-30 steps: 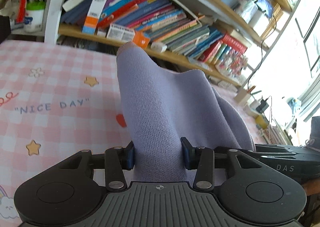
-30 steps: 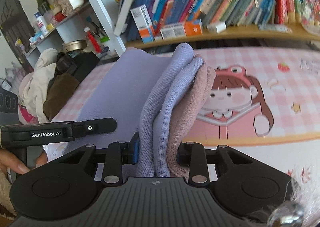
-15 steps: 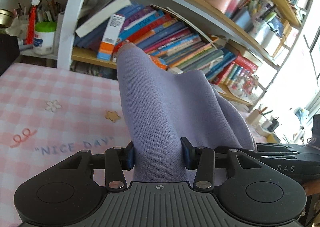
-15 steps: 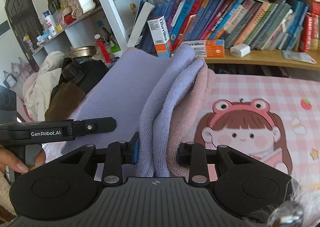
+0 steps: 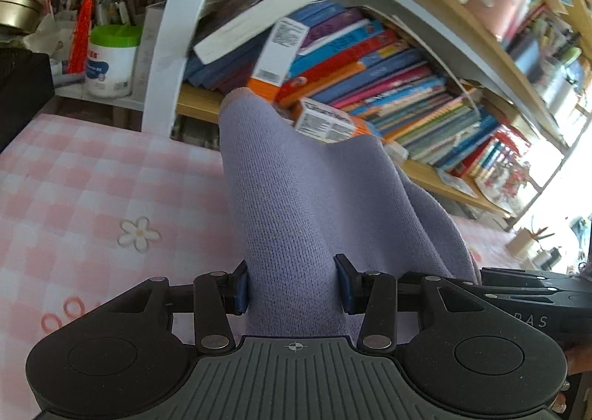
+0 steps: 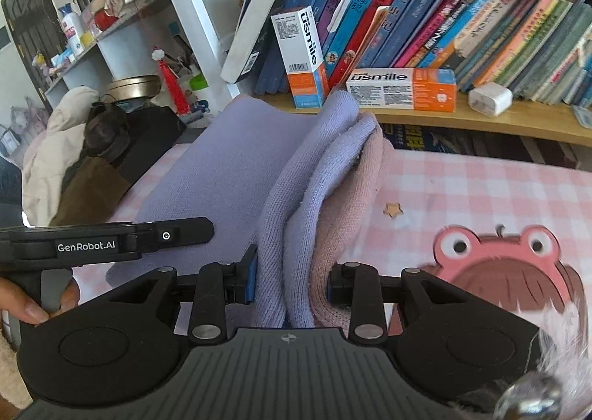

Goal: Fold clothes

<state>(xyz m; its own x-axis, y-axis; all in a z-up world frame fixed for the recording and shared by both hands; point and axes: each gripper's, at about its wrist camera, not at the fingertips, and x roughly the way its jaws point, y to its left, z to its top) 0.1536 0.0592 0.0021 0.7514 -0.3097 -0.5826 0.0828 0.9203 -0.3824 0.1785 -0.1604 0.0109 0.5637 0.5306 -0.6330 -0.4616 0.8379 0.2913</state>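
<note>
A lilac knitted garment (image 5: 303, 198) with a pink lining (image 6: 355, 205) hangs between both grippers above the pink checked tablecloth (image 5: 85, 190). My left gripper (image 5: 294, 285) is shut on one bunched edge of it. My right gripper (image 6: 290, 281) is shut on several folded layers of lilac and pink cloth (image 6: 296, 235). The left gripper's body (image 6: 111, 242) shows in the right wrist view at the left, with the cloth stretched flat between the two. The right gripper's body (image 5: 532, 290) shows at the right edge of the left wrist view.
A bookshelf full of books (image 6: 444, 31) with toothpaste boxes (image 6: 403, 88) stands right behind the table. A white shelf post (image 5: 174, 50), a jar (image 5: 111, 64) and a heap of clothes and a dark bag (image 6: 92, 146) are at the left. The tablecloth (image 6: 481, 198) carries a cartoon girl print.
Both grippers have carried the garment forward towards the bookshelf, which now looks closer. The grips have not changed.
</note>
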